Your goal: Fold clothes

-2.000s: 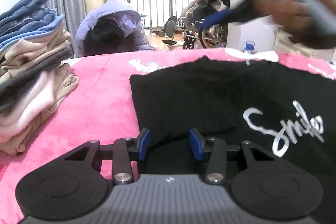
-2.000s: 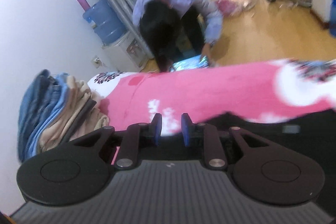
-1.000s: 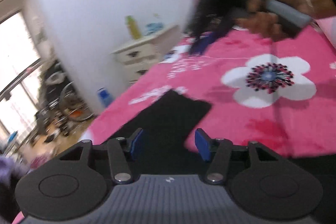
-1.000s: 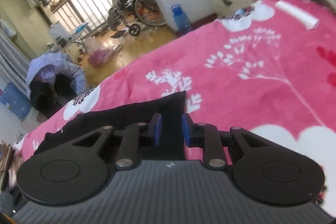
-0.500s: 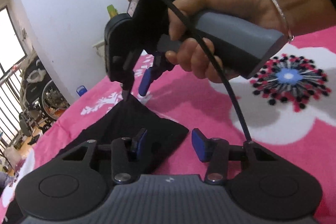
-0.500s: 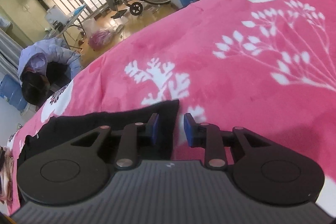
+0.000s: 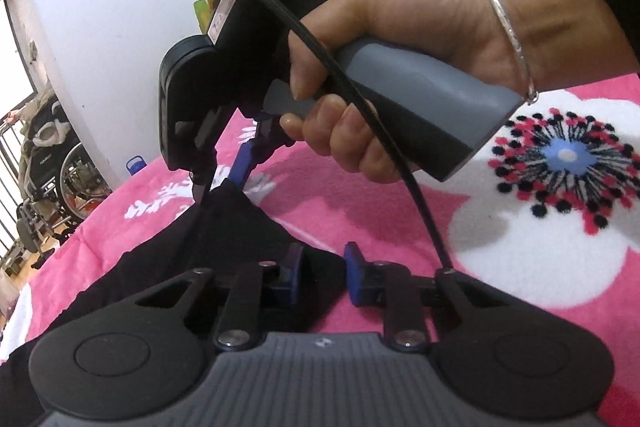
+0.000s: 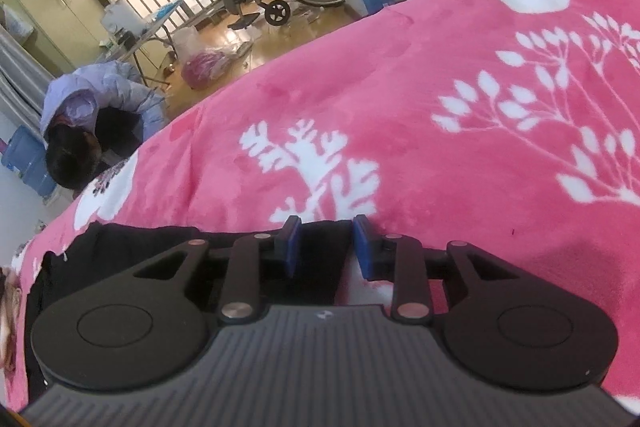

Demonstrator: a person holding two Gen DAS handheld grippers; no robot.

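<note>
A fluffy pink fleece blanket [image 8: 400, 99] is seen beneath a matt black cloth garment [image 7: 224, 239]; ribbed grey plastic is shown on the lower-frame tongs [image 8: 322, 245], beside blue rubbery-looking pads [image 8: 362, 247].

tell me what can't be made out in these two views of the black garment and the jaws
- Most of the black garment: both views, covered by each gripper's own body.
- Whether the right gripper pinches cloth: its jaws stand apart around the edge; contact unclear.
- Left gripper: jaws apart; the cloth beneath is hidden.
- Garment's print: out of view.
</note>
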